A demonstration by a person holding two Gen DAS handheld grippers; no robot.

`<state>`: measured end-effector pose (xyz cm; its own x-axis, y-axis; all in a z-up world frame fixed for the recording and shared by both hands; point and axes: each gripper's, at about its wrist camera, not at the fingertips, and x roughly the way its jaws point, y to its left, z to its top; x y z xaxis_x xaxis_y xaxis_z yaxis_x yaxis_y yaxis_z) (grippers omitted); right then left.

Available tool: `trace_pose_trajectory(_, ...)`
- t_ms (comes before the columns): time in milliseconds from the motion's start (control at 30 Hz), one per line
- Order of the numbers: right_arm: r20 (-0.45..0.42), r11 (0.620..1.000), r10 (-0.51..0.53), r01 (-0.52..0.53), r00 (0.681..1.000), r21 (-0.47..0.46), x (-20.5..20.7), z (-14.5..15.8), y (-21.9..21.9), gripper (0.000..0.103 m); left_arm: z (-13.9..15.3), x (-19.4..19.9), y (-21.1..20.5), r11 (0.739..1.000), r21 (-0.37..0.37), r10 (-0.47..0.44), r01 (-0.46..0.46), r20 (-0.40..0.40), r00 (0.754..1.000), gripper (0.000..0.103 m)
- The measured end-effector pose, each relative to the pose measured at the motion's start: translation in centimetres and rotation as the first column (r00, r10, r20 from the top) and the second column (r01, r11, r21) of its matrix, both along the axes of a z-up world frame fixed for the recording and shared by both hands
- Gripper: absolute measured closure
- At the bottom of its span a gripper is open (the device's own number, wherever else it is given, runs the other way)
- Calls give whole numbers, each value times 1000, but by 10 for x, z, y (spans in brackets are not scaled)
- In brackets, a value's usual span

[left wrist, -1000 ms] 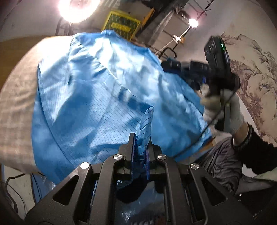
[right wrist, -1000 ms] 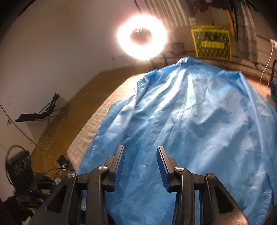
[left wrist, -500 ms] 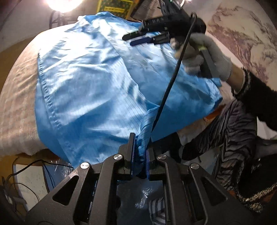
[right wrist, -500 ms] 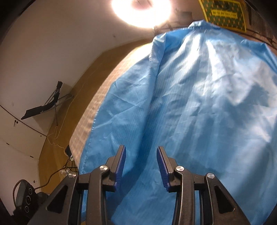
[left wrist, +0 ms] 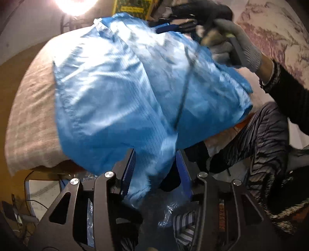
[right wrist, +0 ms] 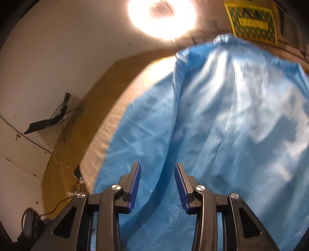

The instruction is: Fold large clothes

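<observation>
A large blue garment [left wrist: 119, 92] lies spread over the cloth-covered table [left wrist: 29, 115], its near hem hanging off the front edge. My left gripper [left wrist: 155, 154] sits at that hem with its jaws opening. A fold of blue fabric still hangs between the pads, but they are apart from it. In the right wrist view my right gripper [right wrist: 157, 166] hovers open over the garment [right wrist: 231, 125], near a long crease by its left side, with nothing gripped. The left wrist view shows the right gripper [left wrist: 173, 27] in a gloved hand [left wrist: 235, 48] above the garment's far right part.
The beige table cloth [right wrist: 108, 135] shows left of the garment. A bright ring light [right wrist: 162, 17] and a yellow crate [right wrist: 253, 21] stand beyond the far end. The person's striped trouser leg [left wrist: 270, 135] is close at the right. Cables lie on the floor at left.
My left gripper was pinching the hem fold and has now parted its jaws. The right gripper has travelled across the garment, still open at the same width.
</observation>
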<state>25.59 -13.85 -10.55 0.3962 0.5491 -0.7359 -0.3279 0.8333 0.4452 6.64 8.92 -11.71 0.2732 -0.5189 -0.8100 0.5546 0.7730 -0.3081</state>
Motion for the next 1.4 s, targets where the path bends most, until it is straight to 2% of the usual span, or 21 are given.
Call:
trace_pose_trajectory(67,45,999,32,-32,998,-7,-4,26,-6,61,18,5,13,999,-29,17,-17,18,1000,59)
trace_pose_trajectory(133,96,999,46,-44,994,-33,-1,50,-11,45,39,21,25,999,-19,50,-49,71,996,59)
trace_pose_trajectory(300,170,996,46,-33,984,-77,32,87,-8,46,61,99,37,990,-15,141,-140,147,979,59)
trace_pose_trajectory(333,175,996,39,-24,984,-88,42,89,-5,49,60,121,37,987,-19,161,-160,158,974,59)
trace_pose_trajectory(400,169,995,29,-11,985,-102,65,89,3,56,52,163,33,981,-16,193,-193,179,965,59)
trace_pose_trajectory(500,156,992,18,1,988,-123,103,83,15,59,28,220,24,971,6,232,-238,202,951,59)
trace_pose_trajectory(633,128,988,11,9,992,-155,159,67,42,59,-16,285,28,951,-10,308,-309,126,943,59)
trace_pose_trajectory(767,84,981,11,5,996,-193,212,42,75,59,-63,332,35,932,29,357,-360,77,931,60)
trace_pose_trajectory(900,60,967,7,9,998,-255,253,16,102,60,-93,345,43,927,29,372,-373,37,927,60)
trace_pose_trajectory(1033,55,938,-4,22,998,-345,279,-4,118,66,-94,347,44,934,19,355,-357,73,932,60)
trace_pose_trajectory(1100,46,934,-15,30,999,-356,287,-10,119,69,-94,347,46,935,11,352,-354,74,933,60)
trace_pose_trajectory(1167,38,936,-14,26,999,-352,291,-16,121,79,-92,342,42,936,13,349,-351,82,933,60)
trace_pose_trajectory(1200,39,934,-7,21,999,-357,292,-18,123,96,-93,342,41,937,17,347,-350,90,934,60)
trace_pose_trajectory(1233,57,926,-5,27,998,-377,290,-19,122,103,-93,343,40,937,22,345,-348,96,934,60)
trace_pose_trajectory(1333,100,936,-27,61,995,-346,289,-11,105,103,-91,337,37,937,30,343,-348,108,933,60)
trace_pose_trajectory(1400,135,937,-142,178,980,-299,295,-4,64,103,-92,338,36,936,32,345,-351,116,931,60)
